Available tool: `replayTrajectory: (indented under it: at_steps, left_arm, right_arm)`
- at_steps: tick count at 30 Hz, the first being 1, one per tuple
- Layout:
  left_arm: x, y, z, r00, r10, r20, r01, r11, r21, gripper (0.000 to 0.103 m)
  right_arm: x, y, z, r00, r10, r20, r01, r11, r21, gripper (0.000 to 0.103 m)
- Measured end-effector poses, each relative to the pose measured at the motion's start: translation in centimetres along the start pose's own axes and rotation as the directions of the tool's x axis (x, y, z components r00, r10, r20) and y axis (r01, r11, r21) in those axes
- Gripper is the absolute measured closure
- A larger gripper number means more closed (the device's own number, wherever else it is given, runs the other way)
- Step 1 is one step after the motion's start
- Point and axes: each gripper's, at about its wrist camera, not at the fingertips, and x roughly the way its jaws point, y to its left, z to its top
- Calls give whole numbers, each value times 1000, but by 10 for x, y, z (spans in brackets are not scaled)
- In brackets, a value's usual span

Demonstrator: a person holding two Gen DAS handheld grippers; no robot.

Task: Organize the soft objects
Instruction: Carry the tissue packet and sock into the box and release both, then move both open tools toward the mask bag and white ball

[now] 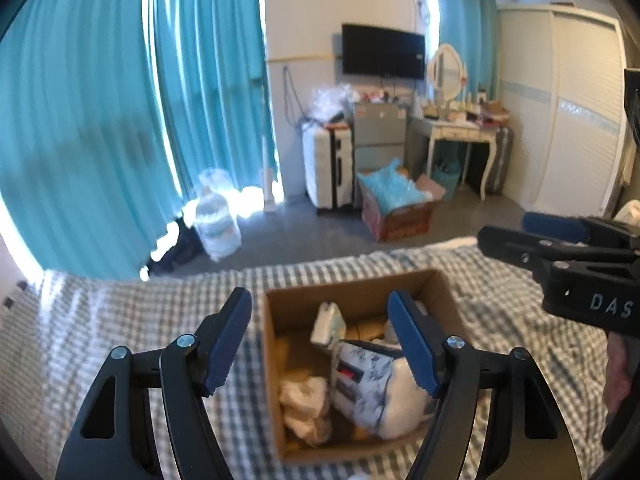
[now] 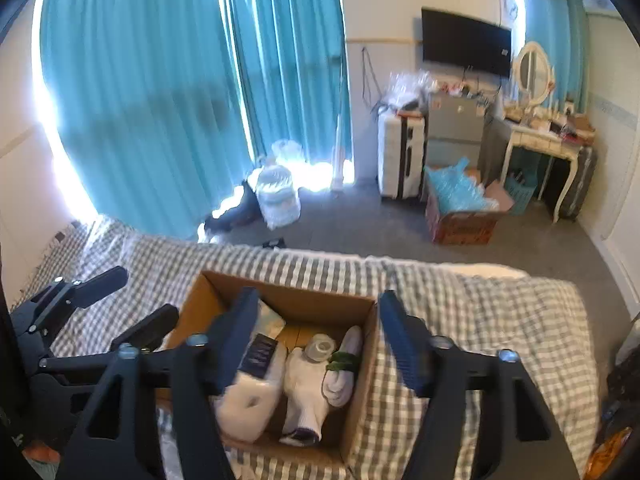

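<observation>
Cardboard box (image 1: 280, 312), flaps open, sits on the checked bed cover (image 1: 120, 312) and holds the soft things. From the right wrist view these are a white knitted glove (image 2: 306, 396) at the middle, a rolled white cloth bound with a green band (image 2: 340, 372) at its 3 o'clock, a pale plush piece with a dark label (image 2: 248, 400) at its 9 o'clock, and a clear round lid or cup (image 2: 318, 349) at 12 o'clock; blur leaves that last one uncertain. From the left wrist view, a blue-and-white patterned pouch (image 1: 366, 380) leans on a white bundle, with crumpled cream fabric (image 1: 302, 400) at its 9 o'clock and a small pale packet (image 1: 328, 322) at 12 o'clock.

Left tongs (image 1: 320, 344) hang above the box, spread wide and holding nothing; their right finger overlaps the pouch in view. Right tongs (image 2: 316, 340) also hover over the box, wide apart and empty, with the left finger hiding part of the plush piece. Each pair shows at the edge of the other's view.

Beyond the bed, at 12 o'clock, stand teal curtains (image 1: 100, 100), a wall television (image 1: 383, 56), a white suitcase (image 1: 326, 168), a dressing table (image 1: 460, 132) with an oval mirror (image 1: 446, 70), and a floor carton of blue plastic (image 1: 394, 200).
</observation>
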Motion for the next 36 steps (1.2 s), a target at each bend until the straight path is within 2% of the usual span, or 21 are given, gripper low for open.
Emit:
replayTrajectory:
  at_steps: [2,3,4,6,9,11,12,17,20,23,27,31,36]
  left_arm:
    - [-27,-1,9,1000,5,28,-5,1000,9,26]
    - [-41,-1,12,999,9,43,-9,1000,10,13]
    - [-63,-2,17,998,17,66,-18,1000,11,7]
    - [-93,-2,22,993,36,114,-38,999,8,6]
    - [-144,-3,28,985,43,170,-46,999,15,6]
    - [-173,-2,28,980,40,197,-44,999,12,3]
    - [-185,-1,27,977,46,206,-50,999,11,0]
    - [-229,1,4,971,64,229,-72,997,25,0]
    - [-238,6,-17,974,63,218,-69,997,17,0]
    - [-236,9,-42,976,84,201,-87,996,7,0]
    - [-221,16,-72,983,98,157,-99,995,-3,0]
    - [-192,22,-106,990,103,94,-101,994,-33,0]
    - [-134,38,-146,996,94,-9,-94,989,-113,0]
  right_arm:
    - [-31,4,8,999,-26,30,27,1000,-14,33]
    - [-48,6,11,998,-33,48,33,999,-16,31]
    - [-64,8,14,997,-37,62,38,999,-14,30]
    - [-99,11,19,995,-44,87,45,999,-5,18]
    - [-149,20,21,990,-53,133,54,999,1,7]
    - [-182,31,18,984,-58,167,61,998,-18,5]
    - [-193,34,17,982,-57,179,63,998,-28,0]
    - [-241,58,0,978,-61,198,76,995,-72,0]
    - [-259,71,-21,977,-32,209,53,994,-95,0]
    - [-262,83,-46,980,-16,197,38,993,-108,0]
    - [-241,94,-80,987,-6,159,26,992,-127,0]
    - [-195,94,-108,994,-9,112,22,994,-112,0]
    - [-121,82,-141,999,-24,21,26,996,-84,0]
